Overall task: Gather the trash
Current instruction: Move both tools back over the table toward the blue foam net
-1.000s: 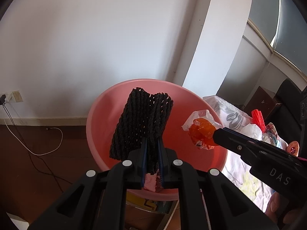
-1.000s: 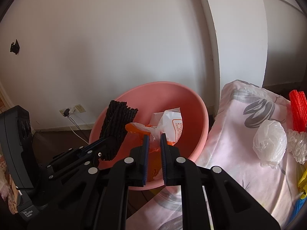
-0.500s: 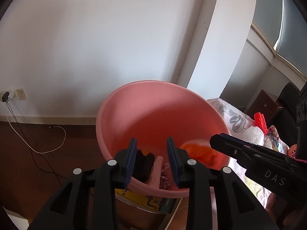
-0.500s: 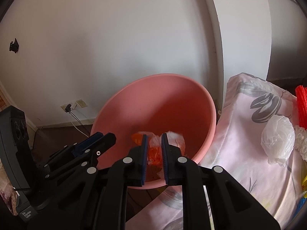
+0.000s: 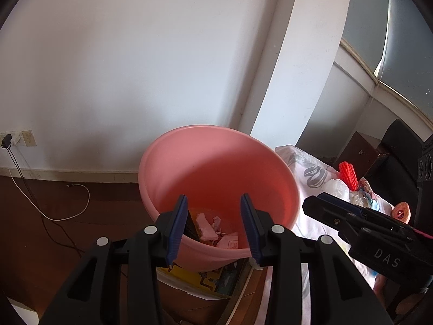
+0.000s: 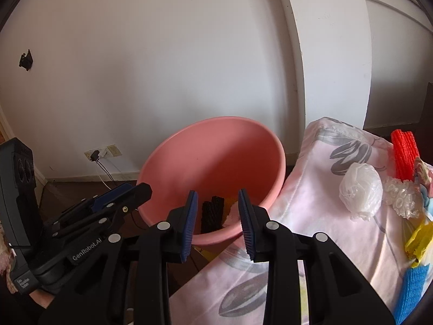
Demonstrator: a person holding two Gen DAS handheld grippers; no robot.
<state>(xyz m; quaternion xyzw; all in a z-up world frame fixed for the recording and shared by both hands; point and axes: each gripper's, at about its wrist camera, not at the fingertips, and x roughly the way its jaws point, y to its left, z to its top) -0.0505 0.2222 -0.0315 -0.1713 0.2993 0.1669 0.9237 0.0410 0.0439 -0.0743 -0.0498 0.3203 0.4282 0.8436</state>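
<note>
Both grippers poised at the near rim of the pink basin (image 5: 216, 168). We see the left gripper (image 5: 213, 224) with its jaws spread wide and nothing between them; the right gripper (image 6: 217, 216) is likewise wide and empty. Collected trash lies in the basin bottom: a black foam net (image 6: 212, 212), pale wrappers (image 5: 208, 223) and an orange scrap partly hidden by the rim. Uncollected trash lies to the right on the flowered cloth (image 6: 311, 189): a crumpled clear bag (image 6: 361, 191), an orange-red foam net (image 6: 404, 154), bubble wrap (image 6: 400, 197), a yellow wrapper (image 6: 418, 237) and a blue net (image 6: 411, 287) at the near right edge. We judge the next reach to go rightward. Risks: the clear bag is slippery and springy, so a shallow pinch may let it slide out; closing too deep could snag the soft cloth and drag the neighbouring pieces; a swing past the basin rim could tip the basin, which rests on a box (image 5: 205, 276).
</note>
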